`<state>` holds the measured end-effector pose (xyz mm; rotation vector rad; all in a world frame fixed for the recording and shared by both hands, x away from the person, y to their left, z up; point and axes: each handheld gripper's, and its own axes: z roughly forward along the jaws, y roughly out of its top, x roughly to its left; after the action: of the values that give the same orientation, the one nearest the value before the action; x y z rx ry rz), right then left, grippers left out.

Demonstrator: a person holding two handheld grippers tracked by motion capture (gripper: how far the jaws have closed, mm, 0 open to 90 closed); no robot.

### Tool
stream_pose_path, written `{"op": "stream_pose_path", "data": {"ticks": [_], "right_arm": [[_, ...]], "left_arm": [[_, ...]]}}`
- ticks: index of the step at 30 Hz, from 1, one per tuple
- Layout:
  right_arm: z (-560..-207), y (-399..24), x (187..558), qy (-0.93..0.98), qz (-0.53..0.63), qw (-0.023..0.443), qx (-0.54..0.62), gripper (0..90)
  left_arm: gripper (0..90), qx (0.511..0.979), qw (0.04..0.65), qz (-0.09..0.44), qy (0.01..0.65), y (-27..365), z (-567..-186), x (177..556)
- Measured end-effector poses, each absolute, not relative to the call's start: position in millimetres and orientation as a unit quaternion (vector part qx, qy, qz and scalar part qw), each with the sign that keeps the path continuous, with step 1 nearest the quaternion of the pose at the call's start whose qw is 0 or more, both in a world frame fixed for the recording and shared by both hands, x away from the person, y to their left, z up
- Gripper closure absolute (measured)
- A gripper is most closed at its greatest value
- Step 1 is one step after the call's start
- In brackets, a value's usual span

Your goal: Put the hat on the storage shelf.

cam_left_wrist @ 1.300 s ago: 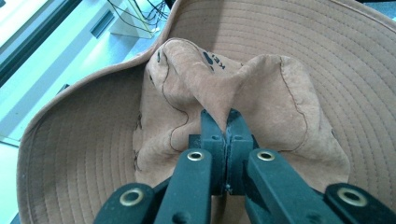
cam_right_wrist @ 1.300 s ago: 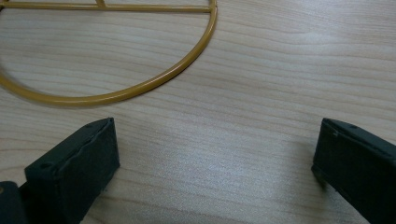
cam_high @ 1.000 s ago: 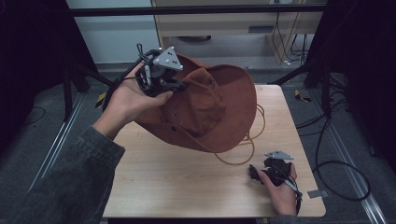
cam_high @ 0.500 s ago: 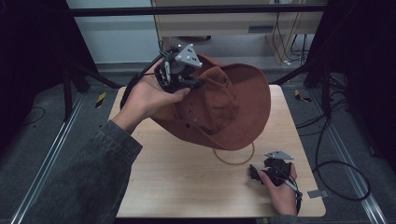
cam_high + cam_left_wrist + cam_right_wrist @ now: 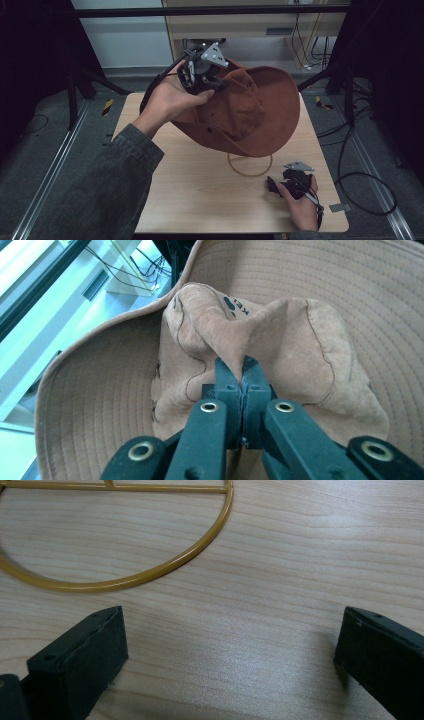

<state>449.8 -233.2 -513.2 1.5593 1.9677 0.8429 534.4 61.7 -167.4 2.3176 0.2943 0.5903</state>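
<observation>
One wooden table (image 5: 200, 200) carries one yellow wire ring (image 5: 250, 167). Nearest, the right gripper (image 5: 280, 186) rests on the table just beside that ring, jaws wide apart. Above the ring, one brown hat (image 5: 255, 112) hangs, crown pinched by the left gripper (image 5: 241, 371); its dark print is unreadable. The hat has drifted farther back and higher since earlier.

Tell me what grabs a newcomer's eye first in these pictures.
First, the big brown wide-brimmed hat held up over the far half of the wooden table, its crown fabric pinched in the shut left gripper. Next, the yellow wire ring stand on the table just below the hat, with the right gripper resting open beside it near the right front corner.
</observation>
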Motion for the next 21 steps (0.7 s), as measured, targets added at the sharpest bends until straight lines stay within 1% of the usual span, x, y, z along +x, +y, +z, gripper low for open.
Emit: {"op": "stream_pose_path", "data": {"ticks": [21], "right_arm": [[-513.3,-233.5,449.8,0.721,0.309,0.245,0.57,0.4]], "left_arm": [[89.0,0.902,0.363,0.215,0.091,19.5,-175.6,535.7]]}}
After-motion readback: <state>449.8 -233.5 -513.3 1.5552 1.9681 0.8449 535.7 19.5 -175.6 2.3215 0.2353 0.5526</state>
